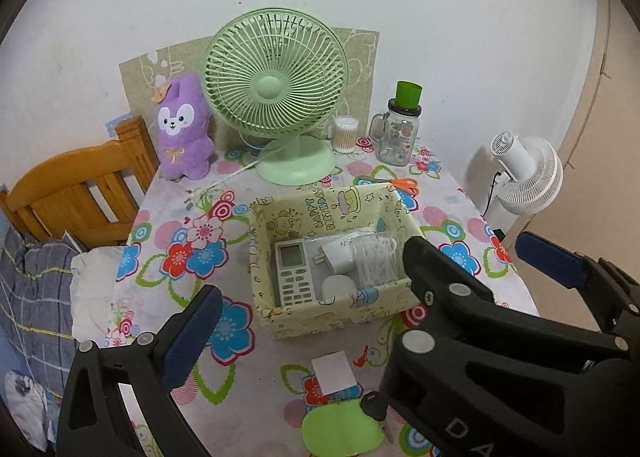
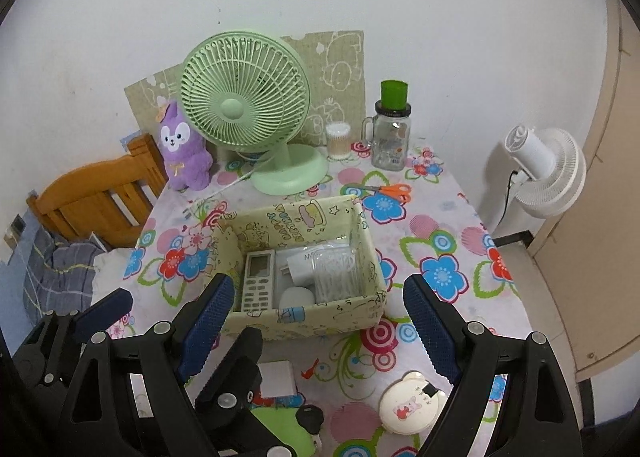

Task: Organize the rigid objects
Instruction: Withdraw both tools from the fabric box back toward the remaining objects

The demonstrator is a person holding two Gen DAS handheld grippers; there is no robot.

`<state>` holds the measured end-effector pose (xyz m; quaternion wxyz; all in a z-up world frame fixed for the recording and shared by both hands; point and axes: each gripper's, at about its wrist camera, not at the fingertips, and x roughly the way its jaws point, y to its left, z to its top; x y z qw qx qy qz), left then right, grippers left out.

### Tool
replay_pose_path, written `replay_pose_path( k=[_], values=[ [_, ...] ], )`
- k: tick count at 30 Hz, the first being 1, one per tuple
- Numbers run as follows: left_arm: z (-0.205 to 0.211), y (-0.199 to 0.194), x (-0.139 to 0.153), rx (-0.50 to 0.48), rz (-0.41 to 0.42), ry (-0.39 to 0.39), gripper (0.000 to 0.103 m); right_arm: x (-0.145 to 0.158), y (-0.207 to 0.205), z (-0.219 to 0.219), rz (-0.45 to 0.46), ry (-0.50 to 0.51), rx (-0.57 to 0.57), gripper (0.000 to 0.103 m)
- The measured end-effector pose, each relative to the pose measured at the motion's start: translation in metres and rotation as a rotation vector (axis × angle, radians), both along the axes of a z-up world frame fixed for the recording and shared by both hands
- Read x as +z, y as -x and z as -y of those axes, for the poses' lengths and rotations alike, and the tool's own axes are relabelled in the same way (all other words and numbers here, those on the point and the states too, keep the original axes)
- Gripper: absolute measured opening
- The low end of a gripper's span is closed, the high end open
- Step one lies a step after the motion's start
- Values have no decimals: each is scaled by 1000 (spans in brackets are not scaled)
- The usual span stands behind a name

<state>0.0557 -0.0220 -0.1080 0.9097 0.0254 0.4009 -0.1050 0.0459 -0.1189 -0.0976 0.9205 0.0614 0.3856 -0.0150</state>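
A yellow cartoon-print box (image 1: 340, 313) (image 2: 304, 321) sits mid-table. It holds a white remote (image 1: 294, 273) (image 2: 258, 283), a white charger (image 1: 340, 255), a clear tub of cotton swabs (image 1: 378, 261) and a small white round thing (image 1: 340, 286). Loose on the near table lie a white card (image 1: 334, 373) (image 2: 278, 379), a green flat piece (image 1: 342, 431), a black key (image 1: 374, 405) (image 2: 310, 419) and a cream bear-shaped case (image 2: 412, 403). My left gripper (image 1: 304, 321) is open and empty above the near table. My right gripper (image 2: 316, 317) is open and empty in front of the box.
At the back stand a green desk fan (image 1: 276, 97), a purple plush (image 1: 184, 129), a swab jar (image 1: 346, 133) and a glass mug with green lid (image 1: 400, 129). Orange scissors (image 1: 400, 183) lie behind the box. A wooden chair (image 1: 76, 193) is left, a white fan (image 1: 524, 177) right.
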Motion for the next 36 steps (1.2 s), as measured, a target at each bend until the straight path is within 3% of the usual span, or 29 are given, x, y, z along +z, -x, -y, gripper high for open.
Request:
replay_pose_path(
  k=[21, 36],
  values=[
    [-8, 33, 8, -64, 36, 11, 103, 12, 46, 3, 36, 60, -103, 89],
    [-8, 28, -24, -15, -28, 34, 103, -14, 43, 26, 33, 71, -32, 89]
  ],
)
